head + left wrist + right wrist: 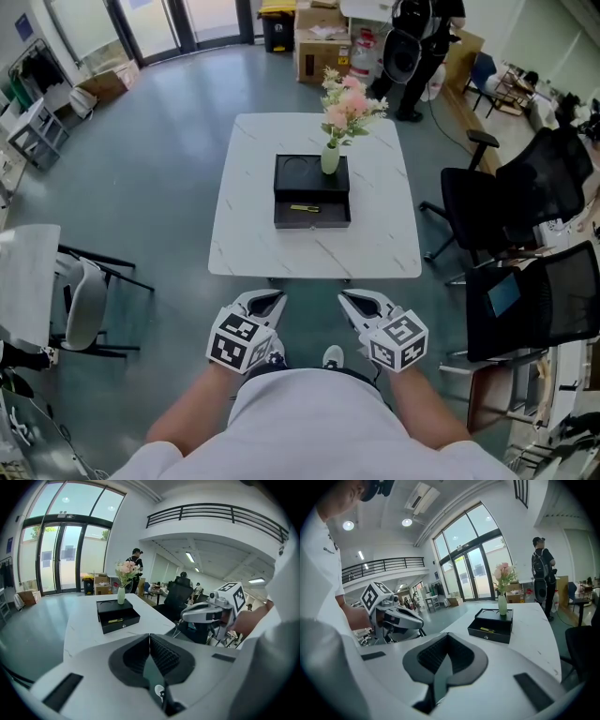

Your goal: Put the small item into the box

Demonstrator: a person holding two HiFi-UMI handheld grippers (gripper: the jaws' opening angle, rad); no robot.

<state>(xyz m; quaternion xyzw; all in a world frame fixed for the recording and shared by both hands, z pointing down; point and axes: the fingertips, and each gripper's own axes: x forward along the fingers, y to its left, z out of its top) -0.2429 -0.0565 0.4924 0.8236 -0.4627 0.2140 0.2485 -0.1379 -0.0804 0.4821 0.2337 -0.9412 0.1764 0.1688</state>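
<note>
- The left tool (265, 302) and the right tool (364, 302) are held side by side close against the person's body, tips pointing forward and somewhat down, with a gap between the two.
- In the left gripper view the left tool's jaws are seen pressed together at the tips, with nothing between them.
- In the right gripper view the right tool's jaws are likewise fully closed, and nothing is gripped.
- The near edge of the white tabletop (375, 234) lies just ahead of both sets of tips; neither tool is over it yet.
- Further ahead, roughly in line with the gap between the tools, a black box (312, 221) stands on the tabletop with its drawer pulled out towards the tools.
- The small item (305, 208), a thin yellow thing, is seen lying inside that open drawer, slightly nearer the left tool's side.
- On the box's lid, beyond the drawer, a pale vase (330, 157) with pink flowers (349, 108) stands upright.
- Off to the right of the right tool, dark office chairs (497, 202) are parked beside the tabletop.
- No grasp is under way. Since the item is already in the drawer and both tools are empty and held back, the placing is judged done, or a fresh round has not begun.
- If more is wanted, a forward reach over the tabletop edge would be called for. The likely move is a push on the drawer front, made low enough to clear the vase.
</note>
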